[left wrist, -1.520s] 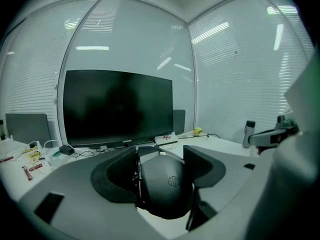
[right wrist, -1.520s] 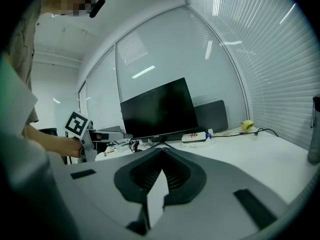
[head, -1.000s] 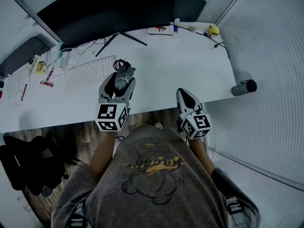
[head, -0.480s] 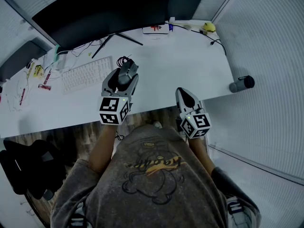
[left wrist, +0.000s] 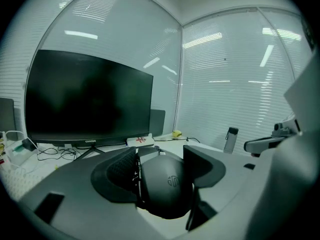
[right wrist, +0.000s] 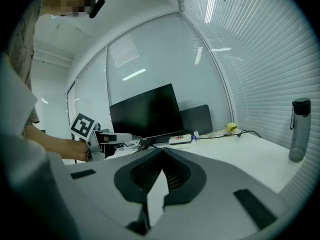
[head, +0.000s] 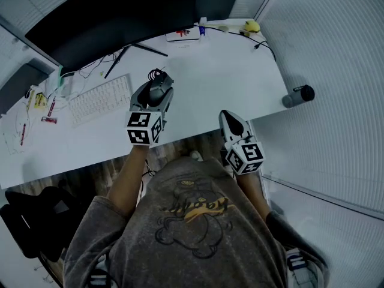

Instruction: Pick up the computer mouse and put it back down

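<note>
A dark grey computer mouse (head: 159, 91) sits between the jaws of my left gripper (head: 157, 83), over the white desk (head: 228, 77) just right of the keyboard. In the left gripper view the mouse (left wrist: 167, 184) fills the gap of the left gripper (left wrist: 160, 156), both pads pressed on its sides. Its coiled cable (head: 156, 74) lies just beyond it. Whether the mouse rests on the desk is hidden. My right gripper (head: 228, 116) hangs at the desk's front edge, and in its own view the right gripper (right wrist: 162, 149) has its jaws together with nothing between them.
A large black monitor (head: 114, 17) stands at the back, with a white keyboard (head: 99, 99) in front of it. A dark bottle (head: 298, 95) stands at the desk's right corner. A white box (head: 183, 35) and a yellow object (head: 252, 26) lie at the far edge. A black chair (head: 36, 215) is at lower left.
My left gripper has carried the mouse farther out over the desk, away from the person and somewhat lower. The right gripper has stayed near the front edge.
</note>
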### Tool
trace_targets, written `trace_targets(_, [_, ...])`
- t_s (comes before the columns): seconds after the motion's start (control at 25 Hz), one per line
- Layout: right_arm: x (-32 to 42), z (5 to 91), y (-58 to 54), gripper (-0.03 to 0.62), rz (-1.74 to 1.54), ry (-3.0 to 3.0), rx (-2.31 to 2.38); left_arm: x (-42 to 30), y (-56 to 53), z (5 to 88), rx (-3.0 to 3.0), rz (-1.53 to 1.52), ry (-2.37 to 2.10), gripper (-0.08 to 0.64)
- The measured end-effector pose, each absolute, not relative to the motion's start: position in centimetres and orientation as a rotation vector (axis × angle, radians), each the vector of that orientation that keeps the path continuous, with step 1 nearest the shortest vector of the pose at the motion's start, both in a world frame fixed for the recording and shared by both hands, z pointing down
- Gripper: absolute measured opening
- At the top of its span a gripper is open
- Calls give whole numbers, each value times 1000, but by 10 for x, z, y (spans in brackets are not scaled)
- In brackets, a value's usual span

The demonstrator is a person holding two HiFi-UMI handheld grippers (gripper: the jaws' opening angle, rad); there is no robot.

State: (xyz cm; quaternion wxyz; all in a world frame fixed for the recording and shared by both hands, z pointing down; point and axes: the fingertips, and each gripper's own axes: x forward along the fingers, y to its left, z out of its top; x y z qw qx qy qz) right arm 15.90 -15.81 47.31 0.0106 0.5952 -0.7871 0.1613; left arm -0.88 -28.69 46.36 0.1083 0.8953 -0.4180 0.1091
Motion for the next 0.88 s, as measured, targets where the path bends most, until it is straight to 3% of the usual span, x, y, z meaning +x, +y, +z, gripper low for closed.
trace_targets(0.88, [189,486,-150,6,549,-2371,1902,21,-300,570,2554,539,-1137,306])
